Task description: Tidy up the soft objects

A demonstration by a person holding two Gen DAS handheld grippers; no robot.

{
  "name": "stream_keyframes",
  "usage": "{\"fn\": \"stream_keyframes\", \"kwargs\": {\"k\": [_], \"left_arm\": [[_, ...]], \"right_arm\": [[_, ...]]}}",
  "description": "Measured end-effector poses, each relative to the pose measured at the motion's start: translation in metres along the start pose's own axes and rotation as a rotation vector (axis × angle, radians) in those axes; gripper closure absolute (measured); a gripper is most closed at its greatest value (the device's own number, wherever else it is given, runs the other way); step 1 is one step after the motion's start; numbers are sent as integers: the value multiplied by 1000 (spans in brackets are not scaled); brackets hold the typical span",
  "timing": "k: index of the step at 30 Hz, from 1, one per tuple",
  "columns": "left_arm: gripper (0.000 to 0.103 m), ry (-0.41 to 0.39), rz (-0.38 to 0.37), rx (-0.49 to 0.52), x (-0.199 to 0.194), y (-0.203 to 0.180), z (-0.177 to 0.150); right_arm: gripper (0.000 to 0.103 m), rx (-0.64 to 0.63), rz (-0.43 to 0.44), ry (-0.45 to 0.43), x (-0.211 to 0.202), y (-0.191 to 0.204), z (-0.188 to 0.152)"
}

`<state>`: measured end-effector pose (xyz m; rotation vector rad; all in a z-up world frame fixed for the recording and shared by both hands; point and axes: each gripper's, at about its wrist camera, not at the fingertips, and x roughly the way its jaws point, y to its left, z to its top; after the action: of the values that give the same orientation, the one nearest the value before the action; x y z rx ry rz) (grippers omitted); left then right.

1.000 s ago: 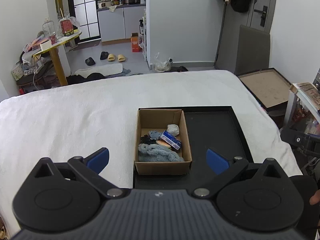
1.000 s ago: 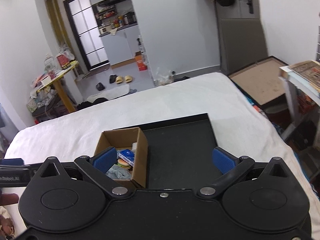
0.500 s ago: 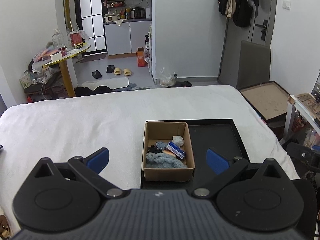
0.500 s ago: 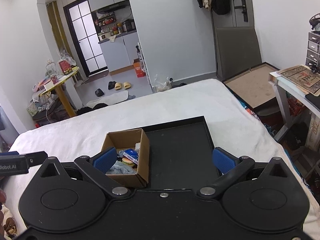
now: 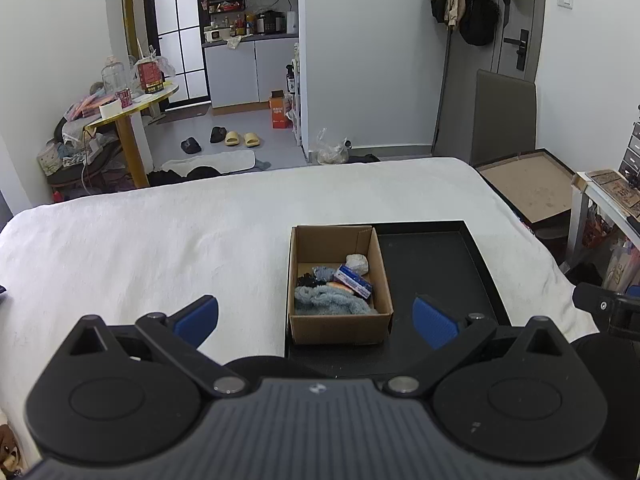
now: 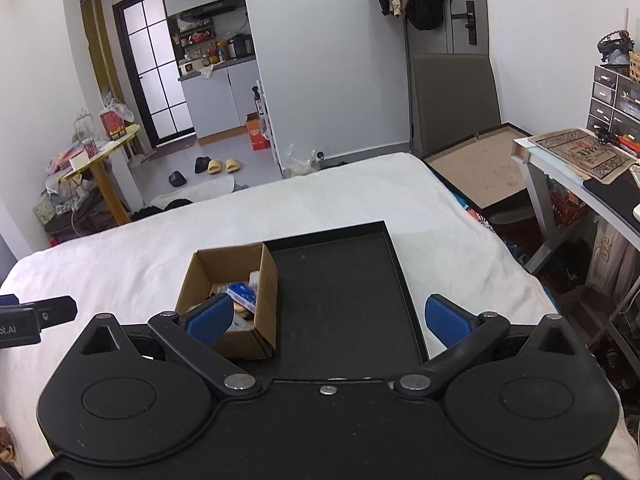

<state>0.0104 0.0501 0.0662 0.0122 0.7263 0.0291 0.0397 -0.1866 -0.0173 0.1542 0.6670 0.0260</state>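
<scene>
Soft things lie heaped in the open brown cardboard box (image 5: 340,280), which stands in the left part of the shallow black rectangular tray (image 5: 436,260) on the white bedcover (image 5: 160,240), at lower centre of both frames. We make out a fluffy grey-blue cloth (image 5: 328,302), a blue-and-white packet (image 5: 354,282) and a pale crumpled wad (image 5: 357,263). The rest of the tray is bare. We judge this fits either sorting out onto the tray or a finished gathering into the box.

Both the left gripper (image 5: 316,316) and right gripper (image 6: 328,318) hang above with jaws wide apart, holding nothing.

The left wrist view looks straight into the box; the right wrist view hides most contents behind its wall and its own left pad, but shows the white desk (image 6: 560,160) at right.
</scene>
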Motion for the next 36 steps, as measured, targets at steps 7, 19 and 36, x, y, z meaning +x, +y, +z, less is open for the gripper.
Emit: {"fn": "stream_keyframes", "kwargs": {"k": [7, 19, 36], "left_arm": [[0, 18, 0, 18, 7, -4, -4], [0, 36, 7, 27, 13, -9, -7], [0, 47, -10, 19, 15, -11, -9]], "right_arm": [[0, -9, -4, 22, 3, 1, -11], [0, -13, 2, 41, 7, 1, -15], [0, -10, 52, 63, 5, 5, -16]]}}
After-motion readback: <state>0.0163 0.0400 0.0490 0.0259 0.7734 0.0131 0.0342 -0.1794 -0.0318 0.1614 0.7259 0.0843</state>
